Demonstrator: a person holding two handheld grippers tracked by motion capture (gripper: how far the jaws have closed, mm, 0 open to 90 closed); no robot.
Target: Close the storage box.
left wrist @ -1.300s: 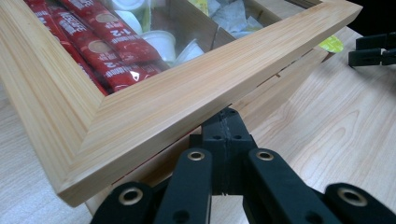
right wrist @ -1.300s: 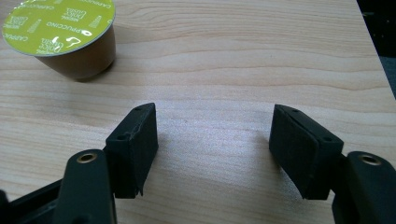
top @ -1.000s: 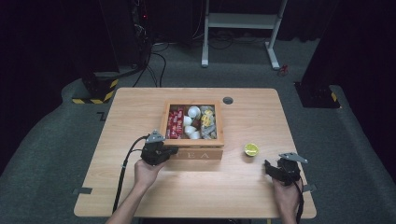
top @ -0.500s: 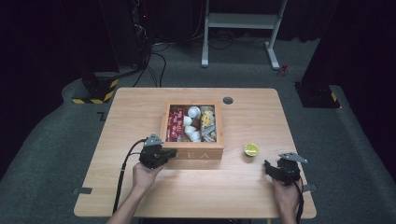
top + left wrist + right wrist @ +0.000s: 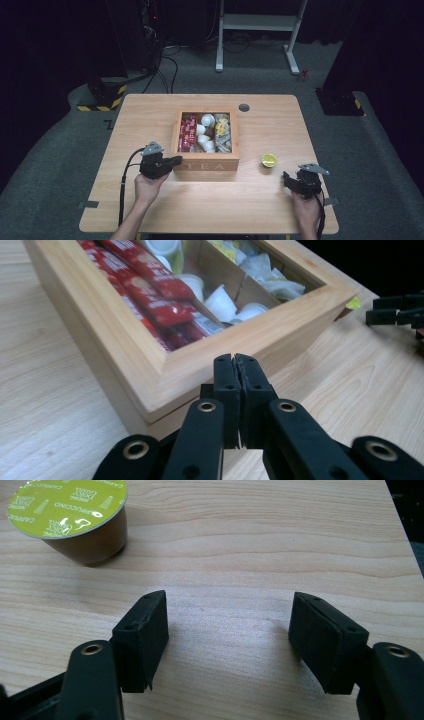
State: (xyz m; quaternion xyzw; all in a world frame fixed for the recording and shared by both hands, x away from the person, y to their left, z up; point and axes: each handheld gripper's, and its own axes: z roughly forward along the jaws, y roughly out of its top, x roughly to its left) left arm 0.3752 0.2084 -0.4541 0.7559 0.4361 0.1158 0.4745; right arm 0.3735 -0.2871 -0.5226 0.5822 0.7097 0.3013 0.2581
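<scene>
Left fingers [image 5: 235, 371] clenched empty against tea box [image 5: 150, 365]; right fingers [image 5: 145, 625] released near capsule [image 5: 70, 515].

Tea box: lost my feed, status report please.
Left gripper shut, empty, at tea box front corner. Right gripper open near green capsule. Nothing in the way.

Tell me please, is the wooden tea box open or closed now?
Open. The wooden tea box has no lid over it, so its red packets and white cups lie uncovered in their compartments.
</scene>
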